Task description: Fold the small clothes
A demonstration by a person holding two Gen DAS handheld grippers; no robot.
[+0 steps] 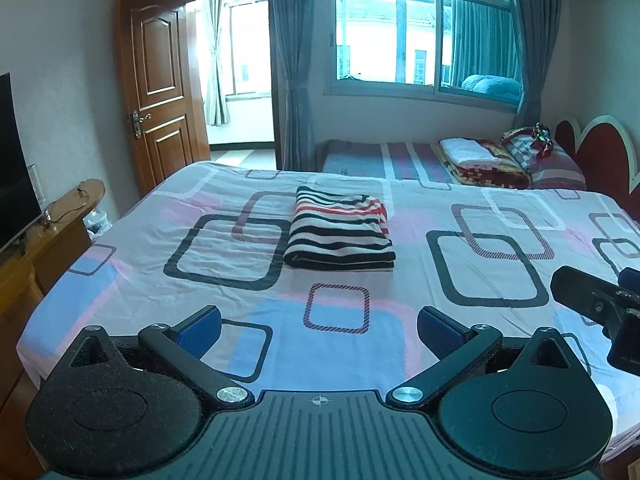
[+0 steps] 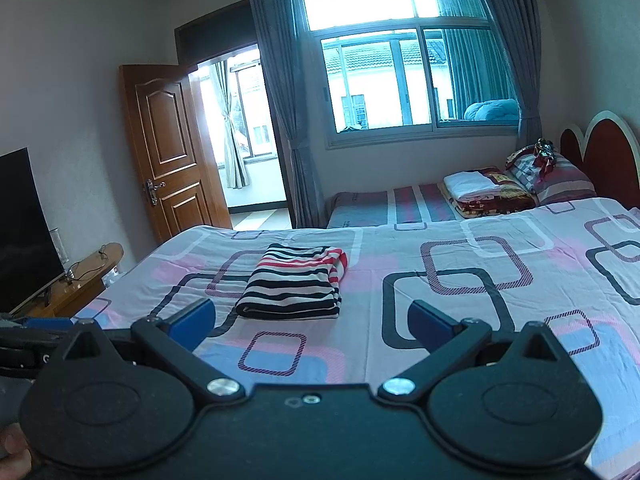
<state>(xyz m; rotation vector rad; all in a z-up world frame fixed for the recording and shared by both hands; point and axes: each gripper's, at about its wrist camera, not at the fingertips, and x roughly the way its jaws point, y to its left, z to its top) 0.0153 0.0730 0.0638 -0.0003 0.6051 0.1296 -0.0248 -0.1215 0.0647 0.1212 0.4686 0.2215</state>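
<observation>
Shirt: a striped shirt (image 1: 340,232), black, white and red, lies folded into a neat rectangle on the bed (image 1: 400,320), ahead of both tools and touching neither.
Left tool: the left tool (image 1: 319,326) hovers over the near edge of the bed, jaws spread wide, blue pads (image 1: 200,328) bare, nothing held; the shirt sits straight ahead of it.
Right tool: the right tool (image 2: 312,322) is likewise wide open and empty, with the shirt ahead and slightly to its left.
Between tools: side by side, apart.
Beyond: a second bed (image 1: 420,158) with stacked bedding, window (image 1: 420,36), door (image 1: 160,84), TV (image 1: 12,160) far left.
</observation>
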